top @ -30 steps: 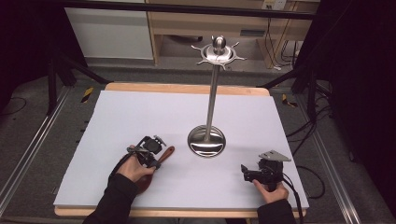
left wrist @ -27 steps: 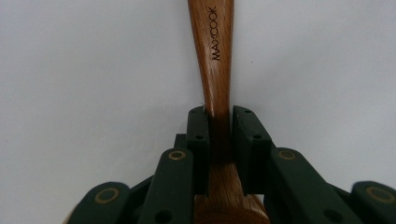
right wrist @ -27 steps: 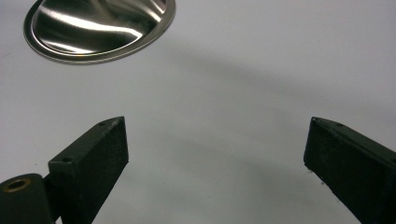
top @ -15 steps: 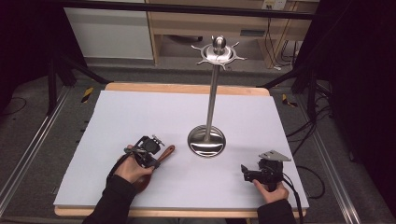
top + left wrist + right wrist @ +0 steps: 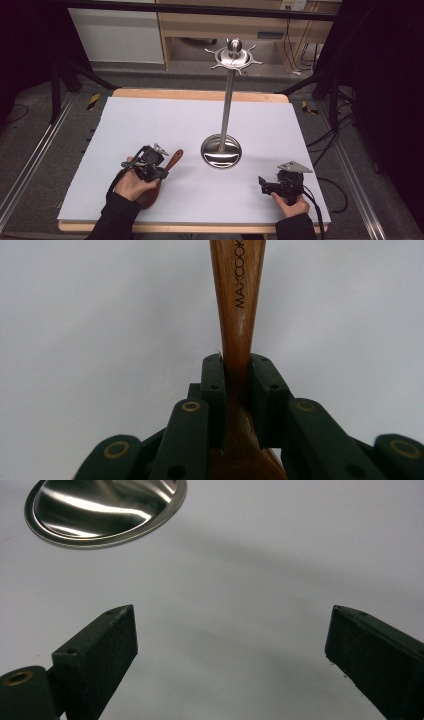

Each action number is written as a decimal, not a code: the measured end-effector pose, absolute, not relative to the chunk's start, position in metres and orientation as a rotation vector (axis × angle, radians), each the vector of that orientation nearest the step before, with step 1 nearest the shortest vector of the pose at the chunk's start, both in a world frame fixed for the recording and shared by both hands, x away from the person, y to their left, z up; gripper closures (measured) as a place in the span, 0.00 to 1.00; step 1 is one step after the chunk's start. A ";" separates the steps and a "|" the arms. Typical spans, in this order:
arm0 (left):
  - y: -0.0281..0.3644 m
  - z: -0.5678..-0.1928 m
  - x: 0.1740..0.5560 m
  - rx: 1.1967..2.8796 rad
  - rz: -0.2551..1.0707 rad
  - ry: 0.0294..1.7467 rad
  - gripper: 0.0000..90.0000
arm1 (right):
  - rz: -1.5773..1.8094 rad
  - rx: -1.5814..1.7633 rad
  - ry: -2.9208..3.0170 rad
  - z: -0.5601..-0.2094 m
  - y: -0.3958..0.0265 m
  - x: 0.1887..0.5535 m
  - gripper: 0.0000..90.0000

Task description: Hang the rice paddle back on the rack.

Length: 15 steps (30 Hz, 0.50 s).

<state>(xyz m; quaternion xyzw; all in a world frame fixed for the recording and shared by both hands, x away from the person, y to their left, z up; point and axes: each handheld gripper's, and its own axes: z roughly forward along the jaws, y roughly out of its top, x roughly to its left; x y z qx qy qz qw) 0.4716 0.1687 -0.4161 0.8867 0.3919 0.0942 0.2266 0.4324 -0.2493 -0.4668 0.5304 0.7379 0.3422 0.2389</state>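
A wooden spoon (image 5: 174,157) with a printed brown handle (image 5: 239,300) is clamped in my left gripper (image 5: 162,172) at the table's near left. In the left gripper view, both pads of the left gripper (image 5: 236,371) press on the narrow neck of the handle, which runs straight up and away from the jaws. The spoon's wide end shows under the person's left hand. At the near right, my right gripper (image 5: 262,183) rests open near the mat, and the right gripper (image 5: 232,617) has only bare mat between its jaws.
A tall steel stand (image 5: 227,107) rises from a round base (image 5: 221,151) at mid-table, with a ring of hooks at its top (image 5: 233,55). The base edge (image 5: 100,510) lies just beyond the right jaws. A white mat (image 5: 165,120) covers the wooden table.
The left hand has lifted a little and shifted slightly left, taking the spoon with it. The right hand and the stand have stayed where they were.
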 end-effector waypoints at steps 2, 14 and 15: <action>0.172 -0.414 0.469 2.425 0.260 1.077 0.86 | 0.935 1.455 2.019 -0.467 -0.249 0.432 0.08; 0.188 -0.407 0.458 2.321 0.306 1.066 0.86 | 0.936 1.448 2.022 -0.467 -0.250 0.432 0.08; 0.188 -0.407 0.456 2.309 0.305 1.071 0.86 | 0.938 1.451 2.021 -0.467 -0.250 0.432 0.08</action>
